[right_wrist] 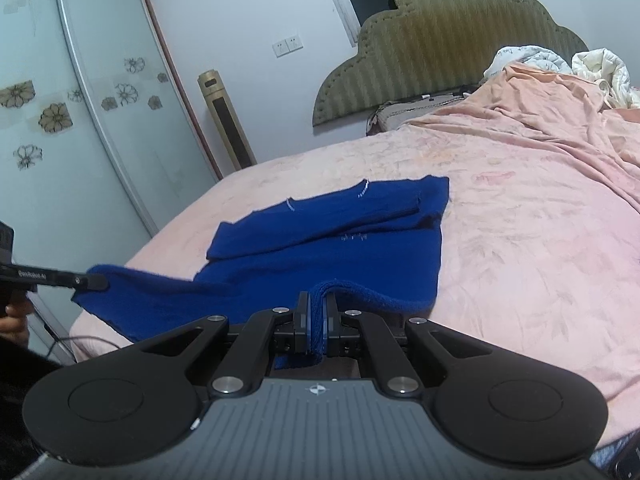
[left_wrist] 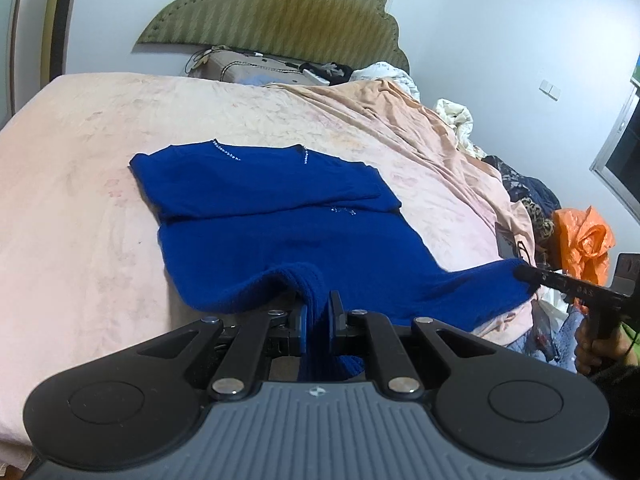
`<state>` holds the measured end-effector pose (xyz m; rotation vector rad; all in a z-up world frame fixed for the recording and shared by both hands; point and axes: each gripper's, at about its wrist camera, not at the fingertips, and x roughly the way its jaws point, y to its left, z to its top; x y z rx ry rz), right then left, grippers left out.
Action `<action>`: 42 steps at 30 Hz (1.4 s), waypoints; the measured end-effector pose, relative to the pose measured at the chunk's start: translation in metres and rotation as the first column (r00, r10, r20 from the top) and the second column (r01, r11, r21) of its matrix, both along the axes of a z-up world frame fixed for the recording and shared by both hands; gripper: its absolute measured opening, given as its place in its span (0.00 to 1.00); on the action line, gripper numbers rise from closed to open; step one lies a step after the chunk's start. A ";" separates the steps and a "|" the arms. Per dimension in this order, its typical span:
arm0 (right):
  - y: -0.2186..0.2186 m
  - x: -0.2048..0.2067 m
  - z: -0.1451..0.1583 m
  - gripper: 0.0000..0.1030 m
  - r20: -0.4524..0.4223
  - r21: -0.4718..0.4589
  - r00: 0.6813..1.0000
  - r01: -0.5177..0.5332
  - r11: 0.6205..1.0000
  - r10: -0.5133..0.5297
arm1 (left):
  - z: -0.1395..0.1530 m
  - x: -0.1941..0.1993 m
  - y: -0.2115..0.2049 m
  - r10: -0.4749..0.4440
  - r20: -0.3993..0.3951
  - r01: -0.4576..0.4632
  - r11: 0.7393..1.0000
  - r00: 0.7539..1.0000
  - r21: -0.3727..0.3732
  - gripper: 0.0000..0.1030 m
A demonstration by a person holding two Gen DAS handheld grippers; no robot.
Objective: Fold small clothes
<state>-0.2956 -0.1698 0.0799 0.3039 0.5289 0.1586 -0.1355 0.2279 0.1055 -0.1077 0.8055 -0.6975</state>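
A blue knit sweater (left_wrist: 280, 208) lies flat on the bed, neckline toward the headboard, with both sleeves folded across its chest. Its near hem is lifted off the bedcover at two corners. My left gripper (left_wrist: 318, 308) is shut on the hem's left corner, the ribbed edge pinched between its pads. My right gripper (left_wrist: 524, 274) shows at the right of this view, clamped on the other corner. In the right wrist view the sweater (right_wrist: 340, 248) spreads ahead, my right gripper (right_wrist: 318, 312) is shut on the hem, and the left gripper (right_wrist: 96, 282) holds the far left corner.
The bed (left_wrist: 80, 200) wears a pink cover, with a green headboard (left_wrist: 280, 12) behind. Crumpled bedding, a clothes pile (left_wrist: 528, 196) and an orange bag (left_wrist: 584, 240) crowd the right side. A wardrobe (right_wrist: 60, 120) and a gold tower unit (right_wrist: 226, 120) stand left.
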 end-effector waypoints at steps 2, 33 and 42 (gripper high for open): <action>-0.005 0.008 0.002 0.07 0.009 0.016 0.999 0.030 0.999 -0.030 | 0.001 0.010 -0.003 0.001 -0.014 -0.001 1.000 1.000 -0.005 0.09; -0.087 0.285 -0.061 0.40 -0.112 0.040 0.954 0.286 0.958 -0.280 | -0.084 0.277 -0.057 0.293 -0.141 -0.263 0.945 0.946 0.196 0.19; -0.060 0.320 -0.076 0.66 -0.129 -0.146 0.984 0.104 0.984 -0.124 | -0.065 0.248 -0.081 0.082 0.192 -0.146 0.927 0.978 0.346 0.73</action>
